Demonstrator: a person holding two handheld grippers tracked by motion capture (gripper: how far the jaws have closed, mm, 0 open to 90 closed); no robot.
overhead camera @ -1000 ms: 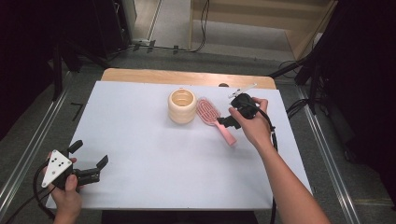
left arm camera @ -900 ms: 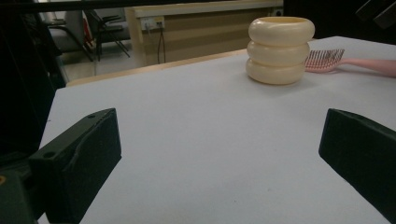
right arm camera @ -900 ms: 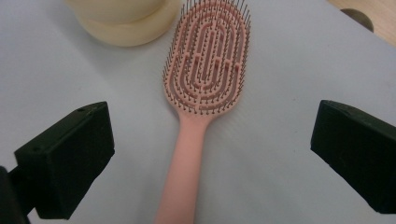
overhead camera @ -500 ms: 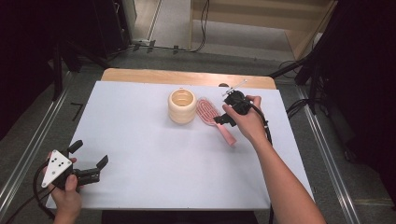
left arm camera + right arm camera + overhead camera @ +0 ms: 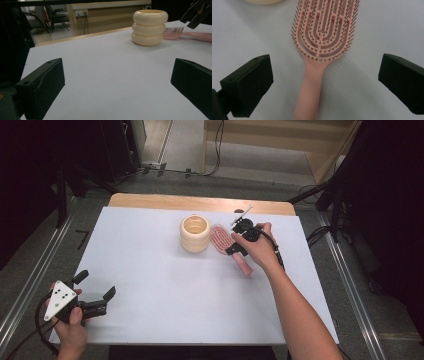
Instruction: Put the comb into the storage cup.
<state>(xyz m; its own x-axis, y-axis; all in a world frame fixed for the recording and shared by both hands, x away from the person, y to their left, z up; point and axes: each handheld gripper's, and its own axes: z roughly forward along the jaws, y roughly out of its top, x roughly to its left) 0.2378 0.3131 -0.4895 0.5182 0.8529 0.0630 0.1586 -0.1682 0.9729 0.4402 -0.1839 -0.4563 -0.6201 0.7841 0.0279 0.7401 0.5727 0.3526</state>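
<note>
Your left gripper sits at the near left corner of the white table, its two black jaws spread wide with nothing between them — in the left gripper view they frame bare tabletop, with the holder standing well beyond. Moving right, toward the far middle of the table you have one cream holder, a ribbed cylinder of three stacked rings, upright and open at the top. Just to its right lies one pink hairbrush, flat on the table with bristles up, head toward the far edge and handle toward you. Your right gripper hovers over that handle — in the right gripper view its jaws stand wide apart on either side of the handle, touching nothing.
</note>
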